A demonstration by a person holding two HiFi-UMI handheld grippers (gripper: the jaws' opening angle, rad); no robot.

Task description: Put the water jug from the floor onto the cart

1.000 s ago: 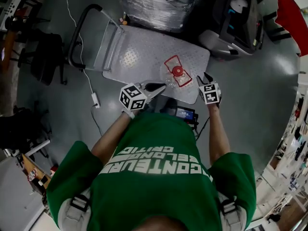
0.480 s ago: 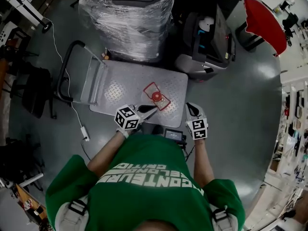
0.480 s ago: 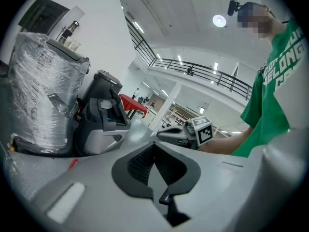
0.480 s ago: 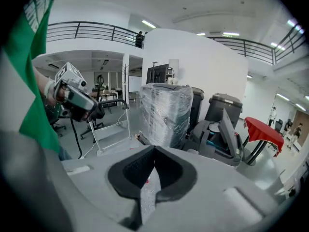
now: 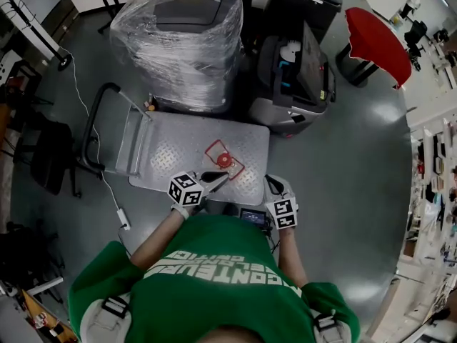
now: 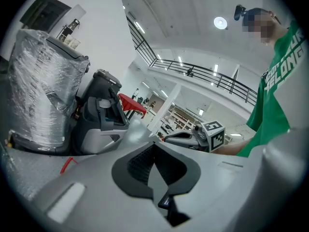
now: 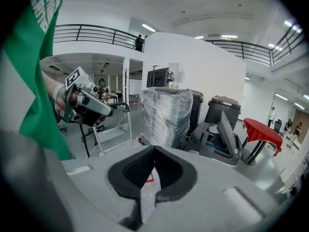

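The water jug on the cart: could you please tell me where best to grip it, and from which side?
Probably at the top, round the red cap, coming down from above. The water jug stands upright on the cart, cap facing up, and its clear round body looks too wide for the jaws.

The water jug (image 5: pixel 223 161) stands on the cart (image 5: pixel 168 157), wrapped stack (image 5: pixel 182 41) behind.

- I see a big work hall with a grey floor (image 5: pixel 357 163).
- A rail (image 7: pixel 94 33) runs up high.
- A cart (image 5: pixel 171 148) sits by a plastic-wrapped load (image 5: pixel 182 41).
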